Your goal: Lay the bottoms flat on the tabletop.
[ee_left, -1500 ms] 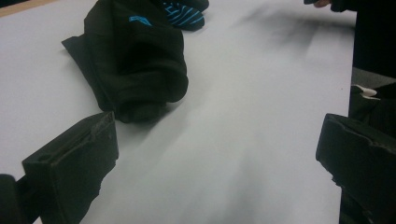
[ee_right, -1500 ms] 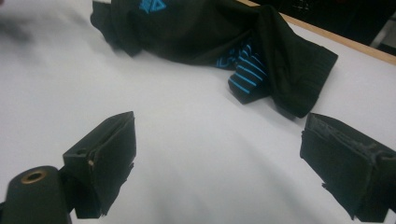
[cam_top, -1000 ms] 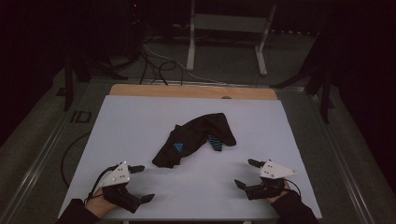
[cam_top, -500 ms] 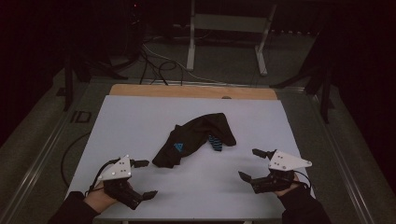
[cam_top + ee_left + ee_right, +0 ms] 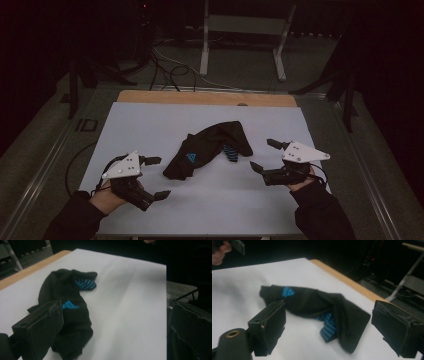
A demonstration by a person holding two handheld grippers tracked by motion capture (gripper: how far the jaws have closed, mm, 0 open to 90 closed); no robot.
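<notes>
while both grippers, left gripper [image 5: 156, 177] and right gripper [image 5: 265, 155], gape wide, black garment [image 5: 207, 148] lies between (bare table [image 5: 150, 125] around).

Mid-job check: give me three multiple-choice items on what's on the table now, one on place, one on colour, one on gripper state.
1. Where does the dark garment lie?
A. Between the two grippers, mid-table
B. At the wooden far edge
C. Under the left gripper

2. What colour are the markings on the garment?
A. Red
B. Blue
C. Yellow

3. How do the left gripper and right gripper stand?
A. Both shut on the garment
B. Left shut, right open
C. Both open, off the garment

Answers:
1 A, the high view shows it on the white table with a gripper at each side.
2 B, a blue triangle and blue stripes show in both gripper views.
3 C, each gripper's jaws stand apart, with white table between them and the cloth.
</notes>
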